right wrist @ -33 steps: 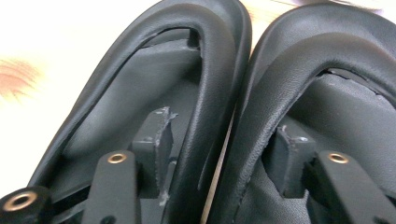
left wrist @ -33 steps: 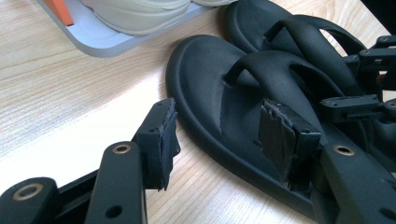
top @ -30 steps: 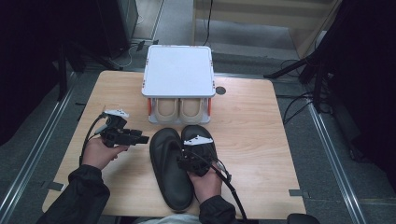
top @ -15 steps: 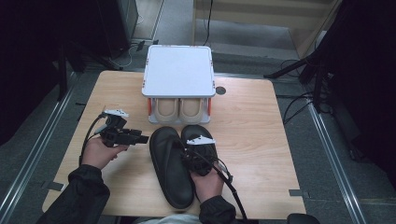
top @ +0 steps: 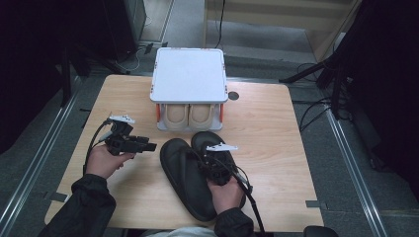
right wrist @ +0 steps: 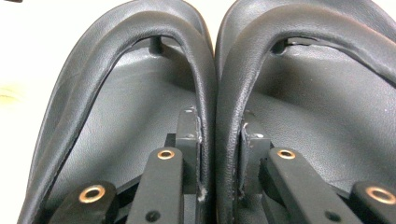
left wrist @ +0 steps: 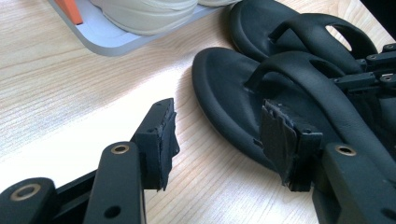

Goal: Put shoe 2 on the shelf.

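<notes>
Left gripper (top: 150, 146): held low over the bare wooden table (top: 276, 128) at its left side, pointing toward the sandals, jaws spread wide with nothing between them; in the left gripper view (left wrist: 217, 140) the pads frame the edge of the nearer sandal without touching it.
Shoe rack: a small white two-tier rack (top: 188, 75) with orange posts stands at the table's far middle; a pair of cream shoes (top: 189, 116) sits on its lower shelf.
Left sandal (top: 185, 175): black thong sandal lying flat, toe toward the rack, just beside its mate.
Right sandal (top: 210, 145): black, side by side with the first, edges touching, near the front of the rack.
Right gripper (top: 213, 165): down on the pair, jaws having just been closing; in the right gripper view (right wrist: 219, 154) one jaw sits inside each sandal and the pads pinch the two adjoining inner straps (right wrist: 208, 93) together.
Right hand (top: 225, 192): behind the gripper, resting over the sandals' heel ends.
</notes>
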`<state>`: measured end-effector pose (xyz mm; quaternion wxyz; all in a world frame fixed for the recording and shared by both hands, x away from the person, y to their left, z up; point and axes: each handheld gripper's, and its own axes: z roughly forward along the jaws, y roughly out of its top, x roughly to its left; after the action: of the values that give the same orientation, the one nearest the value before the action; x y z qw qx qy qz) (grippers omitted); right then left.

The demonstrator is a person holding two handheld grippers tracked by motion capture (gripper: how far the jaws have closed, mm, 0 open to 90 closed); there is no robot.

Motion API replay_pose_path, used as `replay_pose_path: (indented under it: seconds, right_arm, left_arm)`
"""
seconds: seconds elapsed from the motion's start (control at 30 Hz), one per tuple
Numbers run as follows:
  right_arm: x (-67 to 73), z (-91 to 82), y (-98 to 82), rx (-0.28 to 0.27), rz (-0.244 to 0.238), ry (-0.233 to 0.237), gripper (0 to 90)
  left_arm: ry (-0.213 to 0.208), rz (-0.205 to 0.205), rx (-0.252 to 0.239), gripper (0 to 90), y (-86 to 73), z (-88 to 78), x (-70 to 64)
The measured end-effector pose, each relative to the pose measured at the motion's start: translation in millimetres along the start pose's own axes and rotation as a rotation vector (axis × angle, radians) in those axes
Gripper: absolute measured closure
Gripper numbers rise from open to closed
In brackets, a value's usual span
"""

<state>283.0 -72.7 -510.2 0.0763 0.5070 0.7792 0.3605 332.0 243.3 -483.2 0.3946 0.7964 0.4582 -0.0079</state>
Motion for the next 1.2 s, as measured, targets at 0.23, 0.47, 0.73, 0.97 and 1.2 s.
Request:
replay_pose_path:
  seconds: [0.23,0.47,0.73,0.97,1.2]
  right_arm:
    - [-3.3,-10.2,5.0,0.021,-0.061,0.049,75.5]
    - [-4.8,-23.1,17.8,0.069,-0.240,0.151,75.6]
    - [-8.1,-28.7,31.9,0.128,-0.450,0.303,75.6]
    - [-13.2,-19.8,45.6,0.185,-0.521,0.441,75.3]
    - [-11.8,-7.3,59.0,0.218,-0.559,0.495,75.2]
  left_arm:
    - [0.003,-0.002,-0.001,45.4,-0.3,-1.3,1.7]
    - [0.010,-0.017,-0.008,44.0,-1.3,-3.9,5.2]
    - [0.016,-0.039,-0.022,43.6,-3.9,-8.1,9.1]
    - [0.027,-0.054,-0.033,43.6,-11.6,-13.9,10.3]
    - [0.050,-0.072,-0.052,43.5,-24.1,-24.5,10.1]
